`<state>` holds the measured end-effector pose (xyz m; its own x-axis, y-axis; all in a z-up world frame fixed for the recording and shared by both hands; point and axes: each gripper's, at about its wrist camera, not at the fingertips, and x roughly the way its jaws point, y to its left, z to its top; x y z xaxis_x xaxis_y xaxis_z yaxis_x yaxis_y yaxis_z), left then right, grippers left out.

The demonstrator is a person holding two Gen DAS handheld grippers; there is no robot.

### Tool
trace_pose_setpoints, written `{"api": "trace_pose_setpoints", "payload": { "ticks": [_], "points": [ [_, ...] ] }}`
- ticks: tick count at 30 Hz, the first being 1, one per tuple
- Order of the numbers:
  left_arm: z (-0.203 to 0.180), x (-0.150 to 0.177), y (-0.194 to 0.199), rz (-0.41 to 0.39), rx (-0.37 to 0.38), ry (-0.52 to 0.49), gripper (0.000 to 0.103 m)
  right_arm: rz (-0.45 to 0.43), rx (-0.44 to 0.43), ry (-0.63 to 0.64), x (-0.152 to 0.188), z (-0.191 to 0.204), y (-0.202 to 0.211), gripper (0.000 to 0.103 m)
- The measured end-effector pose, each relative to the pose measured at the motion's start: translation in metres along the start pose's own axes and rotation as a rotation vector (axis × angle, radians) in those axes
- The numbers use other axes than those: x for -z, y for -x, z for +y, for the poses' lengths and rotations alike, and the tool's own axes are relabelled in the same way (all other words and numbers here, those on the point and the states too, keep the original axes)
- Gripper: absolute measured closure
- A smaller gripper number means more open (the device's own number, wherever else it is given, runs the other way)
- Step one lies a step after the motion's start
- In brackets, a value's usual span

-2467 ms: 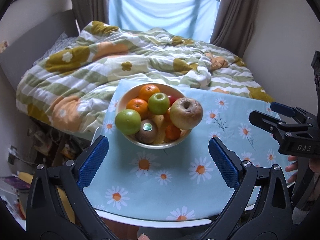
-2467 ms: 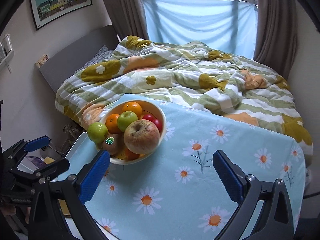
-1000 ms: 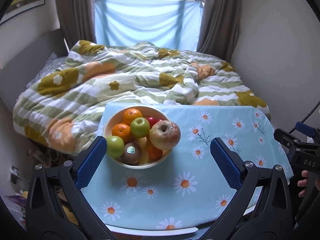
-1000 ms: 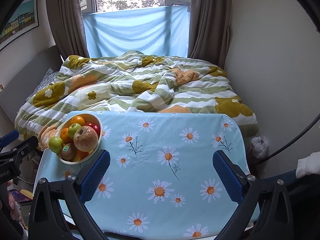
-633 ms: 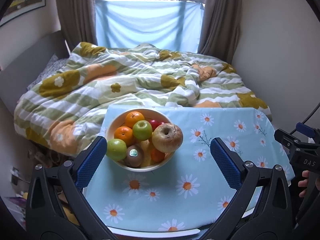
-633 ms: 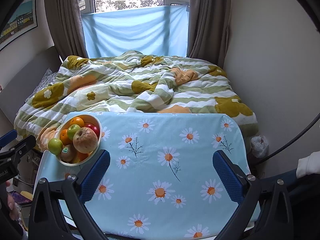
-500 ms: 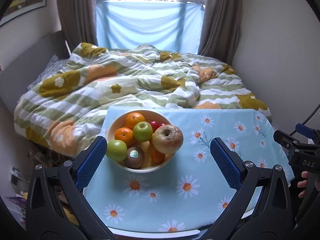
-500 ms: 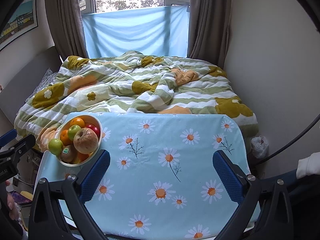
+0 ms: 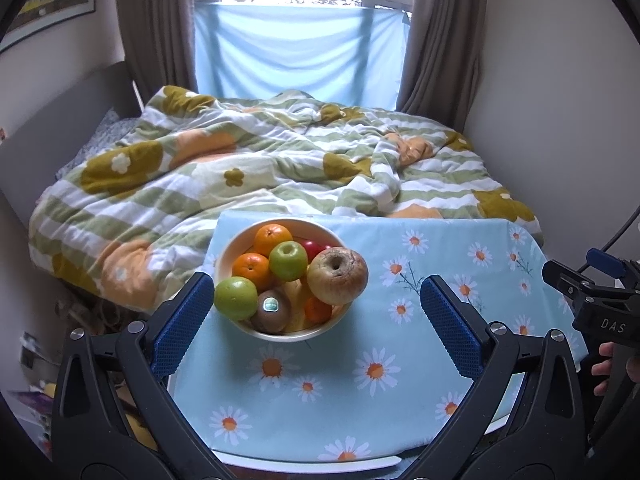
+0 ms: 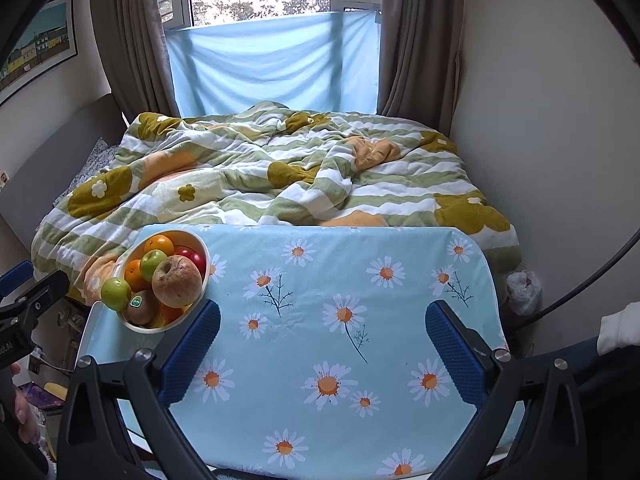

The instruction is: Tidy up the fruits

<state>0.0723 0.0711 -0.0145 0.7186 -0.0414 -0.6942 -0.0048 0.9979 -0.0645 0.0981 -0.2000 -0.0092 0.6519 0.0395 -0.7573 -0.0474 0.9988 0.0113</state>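
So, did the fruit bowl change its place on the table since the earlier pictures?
No. The fruit bowl sits at the same near-left corner of the flowered tablecloth, beside the bed, as before; only the cameras shifted.

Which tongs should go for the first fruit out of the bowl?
Left, probably. The left tongs are open with the bowl just ahead between their tips. The right tongs face bare tablecloth, bowl off to their left.
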Motion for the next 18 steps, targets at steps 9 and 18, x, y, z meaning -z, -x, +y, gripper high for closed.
{"api": "trace_pose_setpoints", "payload": {
  "ticks": [9, 18],
  "points": [
    [-0.001, 0.003, 0.006, -0.015, -0.004, -0.003, 0.0, -0.006, 0.005, -0.005, 0.001, 0.003, 0.001, 0.001],
    [0.001, 0.004, 0.011, -0.022, -0.021, -0.002, 0.0, -0.009, 0.006, -0.006, 0.003, 0.004, 0.004, 0.001]
  ]
}}
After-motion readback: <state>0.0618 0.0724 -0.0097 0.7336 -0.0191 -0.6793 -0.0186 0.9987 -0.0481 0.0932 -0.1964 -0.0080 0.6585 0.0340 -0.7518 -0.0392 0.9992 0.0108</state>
